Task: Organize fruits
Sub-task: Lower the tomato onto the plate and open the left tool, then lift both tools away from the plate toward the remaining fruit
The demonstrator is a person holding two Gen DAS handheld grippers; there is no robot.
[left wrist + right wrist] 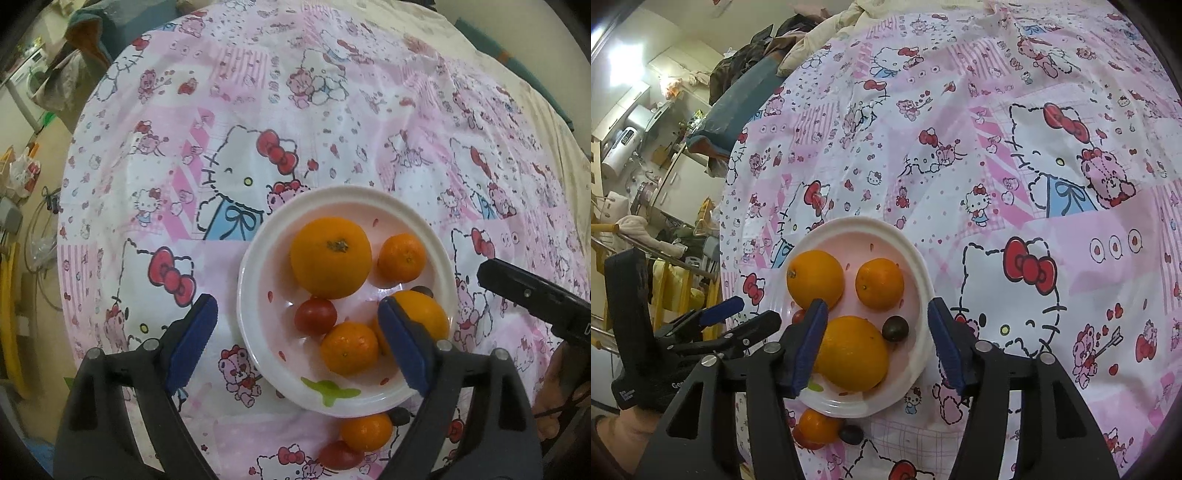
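Closest in, the left claw [297,347] stands wide open with nothing between its blue pads, its fingers [192,343] straddling the near-left side of the white plate [255,306]; one pad hangs over the cloth, the other over the plate's contents. The right claw [877,347] is likewise spread and empty, poised over the near half of the plate with a large orange [851,354] showing between its fingers. I read both as hovering to choose a piece, not gripping anything.

Just off the plate's near rim, three pieces lie loose on the Hello Kitty tablecloth [332,110]: a small mandarin [365,432], a red tomato [340,456] touching it, and a dark plum [851,434] beside them. They are the only fruit I can see outside the plate, so they look like what remains to be gathered.

On the plate, fruit is already collected, which suggests it serves as the gathering spot. Near the front sit another mandarin [349,347] and a red tomato [316,315], with the large orange partly hidden behind the left claw's pad. A dark plum [895,328] rests beside it. Farther back lie the biggest orange [330,256], stem up, and a mandarin [402,256] just right of it.

Beyond, the round desk carries only the cloth, and the cluttered room lies past its edge.
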